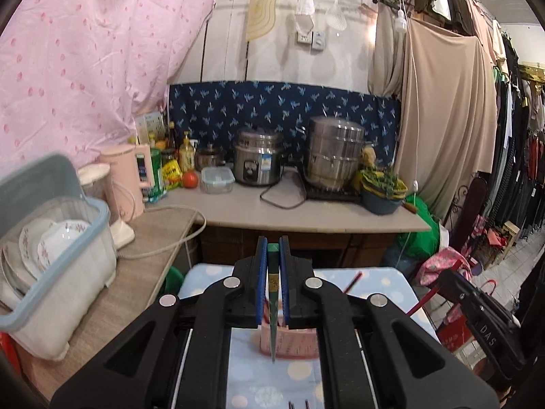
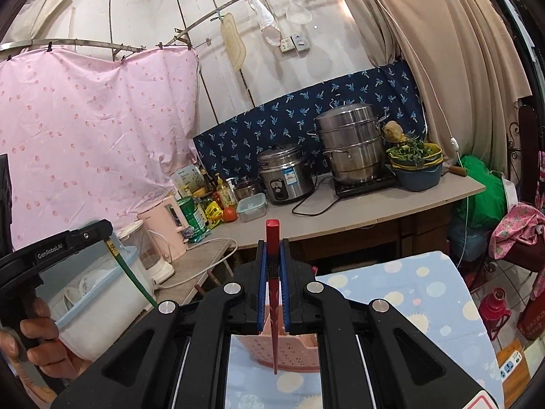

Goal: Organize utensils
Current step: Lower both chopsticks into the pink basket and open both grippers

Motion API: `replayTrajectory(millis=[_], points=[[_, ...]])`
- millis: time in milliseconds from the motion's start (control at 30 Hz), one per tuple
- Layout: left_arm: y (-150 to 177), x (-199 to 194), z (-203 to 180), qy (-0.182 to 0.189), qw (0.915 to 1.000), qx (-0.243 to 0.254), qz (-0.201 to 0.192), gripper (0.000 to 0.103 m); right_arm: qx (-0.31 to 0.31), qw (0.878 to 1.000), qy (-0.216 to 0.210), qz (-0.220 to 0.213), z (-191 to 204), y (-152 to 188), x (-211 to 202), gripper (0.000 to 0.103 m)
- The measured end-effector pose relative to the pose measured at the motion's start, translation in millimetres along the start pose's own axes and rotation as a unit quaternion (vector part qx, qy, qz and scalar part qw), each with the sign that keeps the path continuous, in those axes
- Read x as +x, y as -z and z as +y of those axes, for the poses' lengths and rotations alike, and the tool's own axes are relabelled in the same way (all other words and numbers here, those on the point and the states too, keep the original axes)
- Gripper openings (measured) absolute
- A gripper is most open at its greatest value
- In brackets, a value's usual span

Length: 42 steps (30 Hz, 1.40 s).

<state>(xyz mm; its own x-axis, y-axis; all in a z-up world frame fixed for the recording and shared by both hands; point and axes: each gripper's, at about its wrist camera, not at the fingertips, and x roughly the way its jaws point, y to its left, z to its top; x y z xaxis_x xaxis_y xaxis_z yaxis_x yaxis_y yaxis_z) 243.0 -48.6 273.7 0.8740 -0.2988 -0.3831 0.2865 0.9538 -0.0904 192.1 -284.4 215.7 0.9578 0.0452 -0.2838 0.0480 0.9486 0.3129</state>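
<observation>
My left gripper is shut on a green chopstick, held upright with its thin tip pointing down over a pink perforated utensil holder. My right gripper is shut on a red chopstick, also upright, its tip down over the same pink holder. The holder stands on a small table with a blue dotted cloth. The left gripper with the green chopstick shows at the left of the right wrist view. Another red chopstick lies on the cloth.
A blue-rimmed dish bin with plates sits on a low counter at left. The back counter holds a pink kettle, bottles, a rice cooker, a steamer pot and a basin of greens. Clothes hang at right.
</observation>
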Motion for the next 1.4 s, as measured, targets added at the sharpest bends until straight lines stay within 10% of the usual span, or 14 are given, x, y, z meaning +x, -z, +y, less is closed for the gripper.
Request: replayTrajectory(millis=[400,1133,1267,1400], points=[[-32,45,-15,0.001,0.9991,0.014,-0.04,0.007,-0.006,1.0,0.013,-0.007,-2,-27,58,0.007],[37,130,-2,0.004,0.9987,0.0,0.051,0.008,-0.019,0.997,0.042,0.063,-20,28,107,0.014],[41,127,1,-0.005,0.9987,0.0,0.05,0.04,-0.021,0.997,0.045,0.057,-19,29,101,0.027],[43,120,4,-0.008,0.9989,-0.001,0.046,0.046,-0.025,0.997,0.046,0.051,-17,27,93,0.03]])
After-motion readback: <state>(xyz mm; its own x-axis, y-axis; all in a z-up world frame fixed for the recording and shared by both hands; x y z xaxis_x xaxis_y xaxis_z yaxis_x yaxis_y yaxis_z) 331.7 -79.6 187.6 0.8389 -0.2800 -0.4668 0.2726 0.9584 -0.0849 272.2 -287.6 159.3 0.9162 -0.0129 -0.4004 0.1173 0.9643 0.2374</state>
